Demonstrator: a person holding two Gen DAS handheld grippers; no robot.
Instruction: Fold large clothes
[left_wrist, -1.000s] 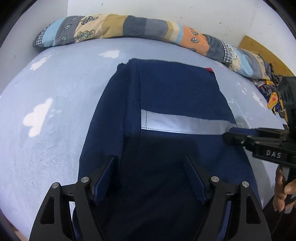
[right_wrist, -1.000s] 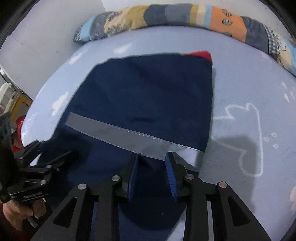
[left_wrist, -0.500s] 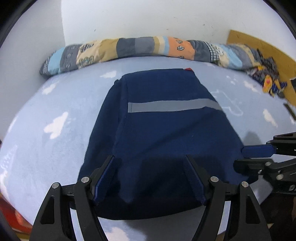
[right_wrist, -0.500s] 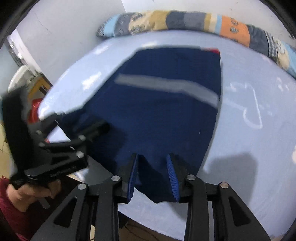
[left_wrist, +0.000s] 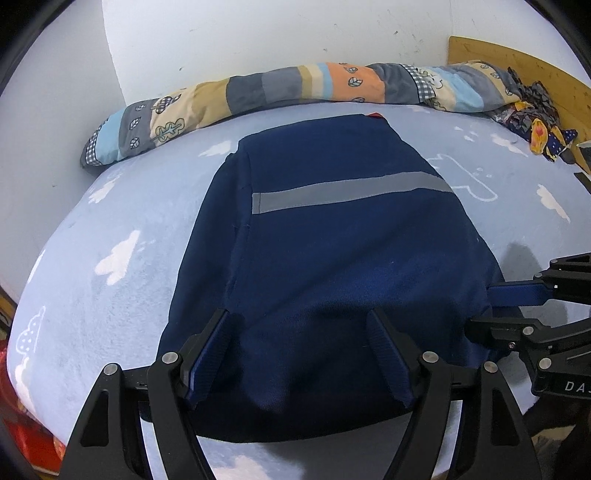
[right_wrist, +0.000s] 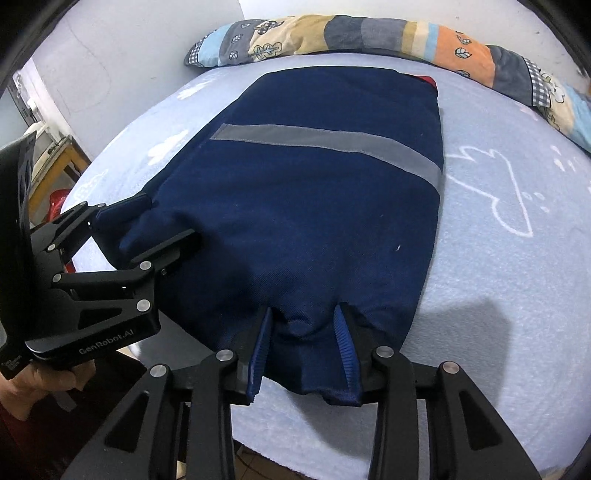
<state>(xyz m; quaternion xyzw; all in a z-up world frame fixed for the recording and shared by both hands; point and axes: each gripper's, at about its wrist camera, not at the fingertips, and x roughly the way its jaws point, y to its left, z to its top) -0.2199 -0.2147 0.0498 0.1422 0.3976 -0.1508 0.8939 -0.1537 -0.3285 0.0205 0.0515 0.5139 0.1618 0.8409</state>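
Navy garment part-folded on the bed; both grippers at its near hem.

Largest first: the bed sheet (left_wrist: 110, 229), pale blue with white clouds, fills both views, with a patchwork bolster (left_wrist: 280, 88) along its 12 o'clock edge. The navy work garment (left_wrist: 332, 251) lies mid-sheet as a long flat panel running 12 to 6 o'clock, its grey reflective stripe (left_wrist: 351, 190) across the far half and a red scrap (right_wrist: 424, 79) showing at the far corner. You appear to have the sides already turned in; the lengthwise fold is still to do. Your left gripper (left_wrist: 299, 332) stands wide over the near hem, cloth between its fingers, and I cannot tell whether it grips. Your right gripper (right_wrist: 304, 328) is narrower, its fingers flanking a bunch of hem at 6 o'clock.
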